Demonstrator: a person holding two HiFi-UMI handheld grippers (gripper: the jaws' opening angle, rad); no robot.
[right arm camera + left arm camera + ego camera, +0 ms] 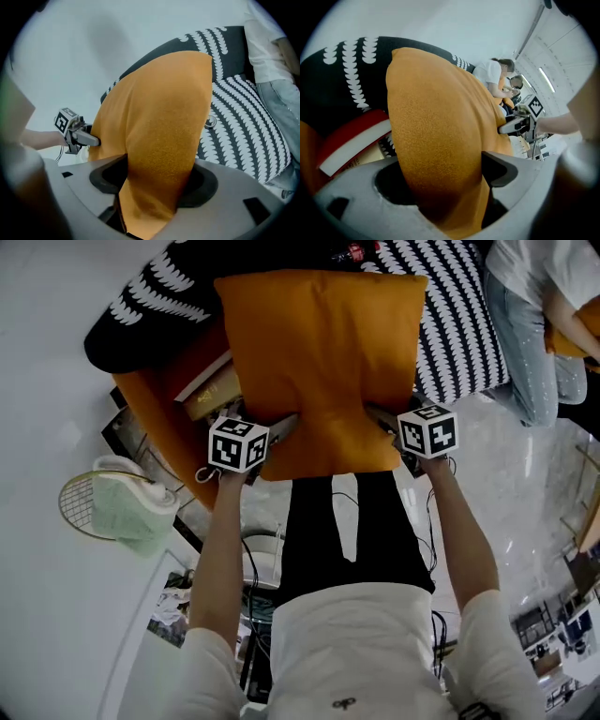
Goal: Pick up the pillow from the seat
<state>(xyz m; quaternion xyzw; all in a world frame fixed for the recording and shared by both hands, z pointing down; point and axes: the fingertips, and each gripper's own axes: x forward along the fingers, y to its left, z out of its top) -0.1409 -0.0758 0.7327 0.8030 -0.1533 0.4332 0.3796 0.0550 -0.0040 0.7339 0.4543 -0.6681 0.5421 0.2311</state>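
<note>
An orange pillow (323,362) hangs lifted in front of the seat, held by its near edge from both sides. My left gripper (281,427) is shut on the pillow's left near corner (440,150). My right gripper (380,418) is shut on the right near corner (164,154). In each gripper view the orange fabric fills the gap between the jaws and is pinched there. The other gripper shows beyond the pillow in each gripper view, as the right gripper (520,119) and the left gripper (75,133).
The seat is a sofa with a black-and-white patterned cover (450,315) and an orange part (164,395) at the left, where a book (206,385) lies. A person in jeans (530,324) sits at the right end. A racket (80,502) and green bag (131,507) lie on the floor.
</note>
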